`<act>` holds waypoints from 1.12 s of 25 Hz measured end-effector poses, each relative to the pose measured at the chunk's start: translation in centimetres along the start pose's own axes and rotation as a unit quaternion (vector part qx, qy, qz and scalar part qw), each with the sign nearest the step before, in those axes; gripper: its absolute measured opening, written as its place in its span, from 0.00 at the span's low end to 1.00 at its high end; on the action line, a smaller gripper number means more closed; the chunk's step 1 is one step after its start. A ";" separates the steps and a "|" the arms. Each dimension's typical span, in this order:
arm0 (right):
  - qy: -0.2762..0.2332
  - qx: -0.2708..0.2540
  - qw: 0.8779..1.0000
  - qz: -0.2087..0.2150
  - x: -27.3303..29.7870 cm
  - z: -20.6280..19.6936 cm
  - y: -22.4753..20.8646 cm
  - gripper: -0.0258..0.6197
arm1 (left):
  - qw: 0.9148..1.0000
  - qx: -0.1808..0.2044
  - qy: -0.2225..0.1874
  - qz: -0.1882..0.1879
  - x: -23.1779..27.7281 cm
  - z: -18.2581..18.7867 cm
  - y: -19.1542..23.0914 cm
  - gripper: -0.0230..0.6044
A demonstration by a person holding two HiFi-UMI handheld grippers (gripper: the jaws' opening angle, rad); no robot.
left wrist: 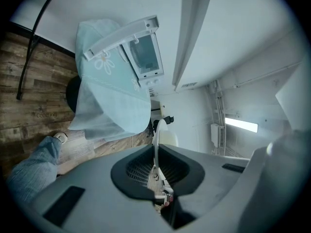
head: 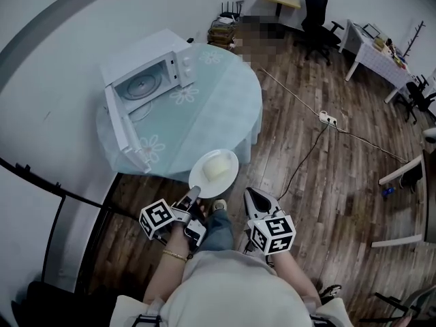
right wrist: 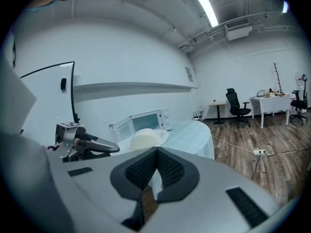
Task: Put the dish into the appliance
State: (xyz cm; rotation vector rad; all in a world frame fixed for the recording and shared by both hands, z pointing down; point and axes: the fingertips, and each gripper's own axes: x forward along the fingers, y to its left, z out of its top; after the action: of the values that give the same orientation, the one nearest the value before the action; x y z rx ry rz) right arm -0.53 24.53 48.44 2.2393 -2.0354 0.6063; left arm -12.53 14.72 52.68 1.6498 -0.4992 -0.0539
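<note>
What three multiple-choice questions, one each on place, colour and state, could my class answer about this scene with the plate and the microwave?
1. Where is the plate?
A. Inside the microwave
B. Held by the left gripper
C. On the floor

2. What colour is the tablecloth?
A. Red
B. Light blue
C. Black

3. How is the microwave door?
A. Open
B. Shut
C. Missing

Answers:
1. B: the left gripper is clamped on the plate's rim.
2. B: the cloth is pale blue with white flowers.
3. A: the door is swung out and the turntable shows.
</note>
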 end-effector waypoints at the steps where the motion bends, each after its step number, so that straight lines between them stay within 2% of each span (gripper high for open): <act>1: 0.001 -0.001 1.000 0.001 0.4 0.2 -0.3 0.05 | 1.000 -0.001 -0.001 0.001 0.5 0.3 0.0 0.09; 13: 0.007 -0.009 1.000 0.003 7.7 3.7 -5.3 0.05 | 1.000 -0.012 -0.029 0.003 8.7 6.6 -0.6 0.09; 28: 0.011 -0.033 0.999 0.037 21.8 11.3 -8.5 0.05 | 0.995 -0.035 -0.094 0.018 17.2 19.0 -0.7 0.09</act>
State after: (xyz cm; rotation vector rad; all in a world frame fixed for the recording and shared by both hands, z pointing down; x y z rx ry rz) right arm 11.63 1.65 46.91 2.1190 -2.1035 0.5583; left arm -2.87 -9.05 53.49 1.5755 -0.6624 -0.1998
